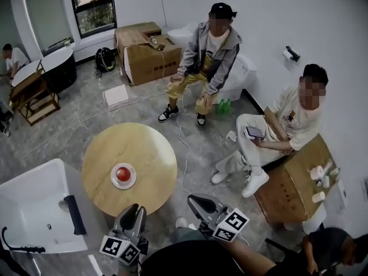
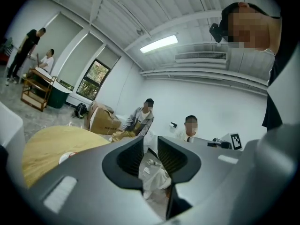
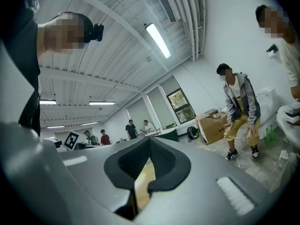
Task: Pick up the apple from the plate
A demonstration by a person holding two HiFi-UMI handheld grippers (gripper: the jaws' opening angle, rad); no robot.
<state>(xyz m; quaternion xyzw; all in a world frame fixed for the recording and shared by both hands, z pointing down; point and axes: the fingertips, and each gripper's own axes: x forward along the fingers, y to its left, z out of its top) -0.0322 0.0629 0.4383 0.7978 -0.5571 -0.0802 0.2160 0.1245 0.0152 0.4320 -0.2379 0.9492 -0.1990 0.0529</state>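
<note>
A red apple [image 1: 123, 173] sits on a small white plate [image 1: 112, 181] near the front of a round wooden table [image 1: 129, 148]. My left gripper [image 1: 135, 210] hovers at the table's near edge, just short of the plate. Its jaws stand a little apart with nothing between them [image 2: 150, 142]. The plate's rim [image 2: 65, 157] peeks out on its left side, in the left gripper view. My right gripper [image 1: 195, 200] is off the table's right edge, over the floor. Its tips meet [image 3: 149, 142], empty, and only table wood [image 3: 143, 182] shows below them.
A white bathtub [image 1: 34, 206] stands left of the table. Two people sit beyond, one [image 1: 207, 62] at the back and one [image 1: 282, 131] at the right, beside a wooden crate [image 1: 293, 183]. Cardboard boxes [image 1: 146, 53] and a floor cable [image 1: 185, 148] lie behind.
</note>
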